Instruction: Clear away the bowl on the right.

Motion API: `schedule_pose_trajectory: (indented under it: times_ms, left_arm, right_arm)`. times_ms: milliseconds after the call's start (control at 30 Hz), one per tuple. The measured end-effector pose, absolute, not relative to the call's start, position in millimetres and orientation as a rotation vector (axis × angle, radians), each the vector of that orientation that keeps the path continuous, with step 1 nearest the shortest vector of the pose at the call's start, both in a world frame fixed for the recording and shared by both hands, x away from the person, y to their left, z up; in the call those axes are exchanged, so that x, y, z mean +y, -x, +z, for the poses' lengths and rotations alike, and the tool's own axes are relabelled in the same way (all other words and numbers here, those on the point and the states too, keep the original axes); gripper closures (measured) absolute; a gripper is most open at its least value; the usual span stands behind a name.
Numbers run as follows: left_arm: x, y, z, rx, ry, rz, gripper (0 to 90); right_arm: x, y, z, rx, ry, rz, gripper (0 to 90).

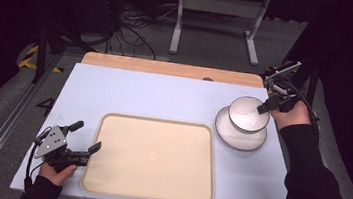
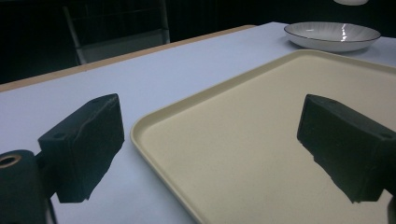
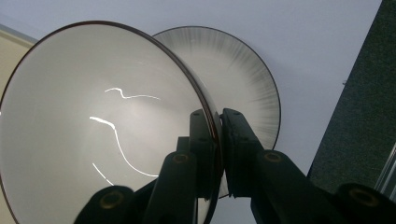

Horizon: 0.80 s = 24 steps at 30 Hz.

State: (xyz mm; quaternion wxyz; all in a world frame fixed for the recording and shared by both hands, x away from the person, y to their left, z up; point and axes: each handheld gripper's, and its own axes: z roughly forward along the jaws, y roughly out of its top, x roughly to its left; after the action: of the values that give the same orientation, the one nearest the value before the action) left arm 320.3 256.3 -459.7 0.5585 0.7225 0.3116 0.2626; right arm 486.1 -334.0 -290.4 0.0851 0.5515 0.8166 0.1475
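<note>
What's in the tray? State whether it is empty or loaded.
Empty. The tray shows bare beige surface edge to edge; both plates sit outside it, at its right.

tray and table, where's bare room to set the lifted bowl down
The whole tray is bare, and so is the table behind it up to the wooden edge. The right end is crowded: the second bowl lies under the held bowl in the right claw.
</note>
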Motion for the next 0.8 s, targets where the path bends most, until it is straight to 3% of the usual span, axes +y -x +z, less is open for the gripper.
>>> schedule_pose_trajectory:
  times_ms: [800]
  left_arm:
    - [256.1,-320.2,-459.9,0.732,-1.701,0.621,8.0]
  right_arm:
    - [-255.6,-471.1,-278.4,2.602,-1.400,0.496,83.1]
